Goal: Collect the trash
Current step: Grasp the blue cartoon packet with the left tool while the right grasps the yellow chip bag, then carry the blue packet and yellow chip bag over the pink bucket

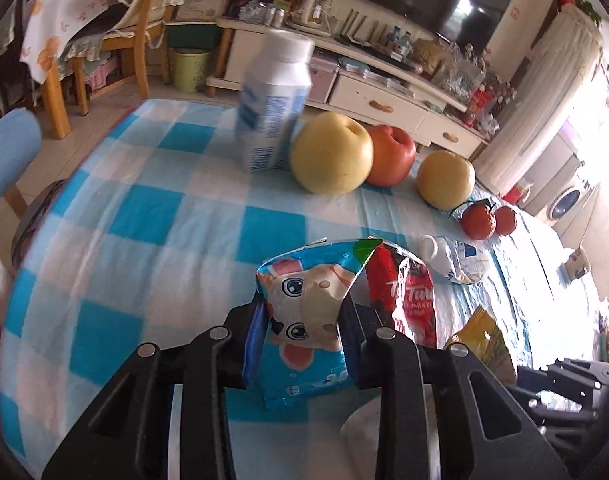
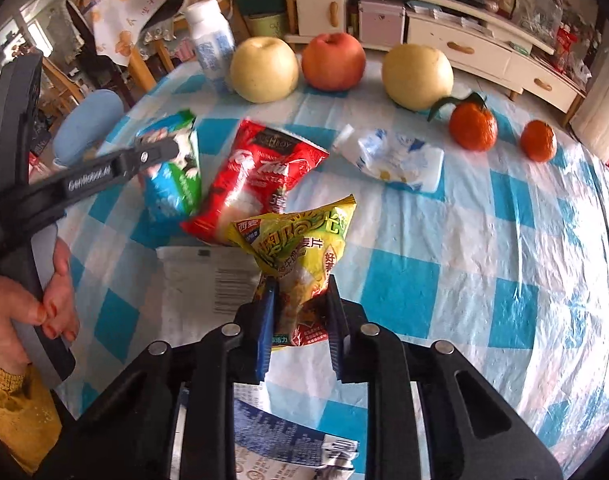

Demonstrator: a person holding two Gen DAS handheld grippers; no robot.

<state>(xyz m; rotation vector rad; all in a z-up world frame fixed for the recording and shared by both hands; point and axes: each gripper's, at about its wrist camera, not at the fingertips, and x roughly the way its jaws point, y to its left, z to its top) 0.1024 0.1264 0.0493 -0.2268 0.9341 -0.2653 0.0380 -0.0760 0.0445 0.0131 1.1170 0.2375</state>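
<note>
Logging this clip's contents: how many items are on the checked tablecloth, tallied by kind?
Yellow pears: 2
Red apple: 1
Tangerines: 2
Upright white bottle: 1
Wrappers and pouches: 6, with the blue and yellow ones pinched in a hand-held gripper
Total: 12

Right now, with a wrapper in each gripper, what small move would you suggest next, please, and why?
Probably lift both grippers clear of the table. The left gripper is shut on the blue wrapper and the right gripper on the yellow wrapper, so both grips look secure. The red wrapper and the crushed white pouch lie close by on the checked tablecloth, so rising first should avoid dragging them.
</note>
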